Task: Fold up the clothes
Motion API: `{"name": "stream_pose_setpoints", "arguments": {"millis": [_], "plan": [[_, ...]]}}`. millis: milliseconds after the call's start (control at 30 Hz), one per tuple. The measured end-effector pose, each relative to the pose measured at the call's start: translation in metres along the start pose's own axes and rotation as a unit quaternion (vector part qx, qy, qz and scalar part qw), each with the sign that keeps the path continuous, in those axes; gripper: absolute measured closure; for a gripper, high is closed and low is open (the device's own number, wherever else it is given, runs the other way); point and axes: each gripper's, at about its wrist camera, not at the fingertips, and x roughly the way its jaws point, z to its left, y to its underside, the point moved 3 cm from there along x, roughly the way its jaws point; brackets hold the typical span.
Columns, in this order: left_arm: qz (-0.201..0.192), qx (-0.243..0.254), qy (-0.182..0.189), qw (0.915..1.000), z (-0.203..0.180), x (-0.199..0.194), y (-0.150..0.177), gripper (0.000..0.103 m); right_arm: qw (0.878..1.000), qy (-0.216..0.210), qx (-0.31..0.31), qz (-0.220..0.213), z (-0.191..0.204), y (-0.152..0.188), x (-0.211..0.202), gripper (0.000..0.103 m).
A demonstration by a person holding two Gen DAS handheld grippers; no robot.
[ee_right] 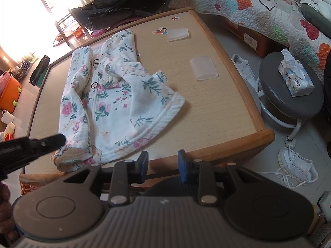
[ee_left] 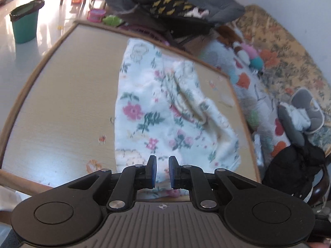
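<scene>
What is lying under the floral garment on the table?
The floral garment lies directly on the wooden table; bare tabletop shows all around it. Part of the garment is folded over itself. Whether anything small is hidden beneath the fabric cannot be seen.

Garment tag (ee_right: 161, 76): print blurred, unreadable.

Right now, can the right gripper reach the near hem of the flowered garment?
Probably yes. The right gripper is open and holds nothing, and the flowered garment has its hem just beyond it on the table, with nothing between them.
</scene>
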Motion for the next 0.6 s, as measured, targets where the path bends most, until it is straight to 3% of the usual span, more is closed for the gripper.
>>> {"name": "stream_pose_setpoints", "arguments": {"millis": [100,233,600], "plan": [[0.037,0.024,-0.005,0.9990,-0.009,0.016,0.008,0.087,1.000,0.000,-0.001,0.000,0.000,0.000,0.000,0.073],[0.047,0.056,-0.013,0.9972,-0.013,0.028,0.014,0.087,1.000,0.003,-0.004,0.000,0.001,0.000,0.000,0.073],[0.057,0.037,0.015,0.9976,0.005,0.003,0.026,0.081,1.000,-0.007,-0.008,0.000,-0.001,-0.005,-0.008,0.073]]}}
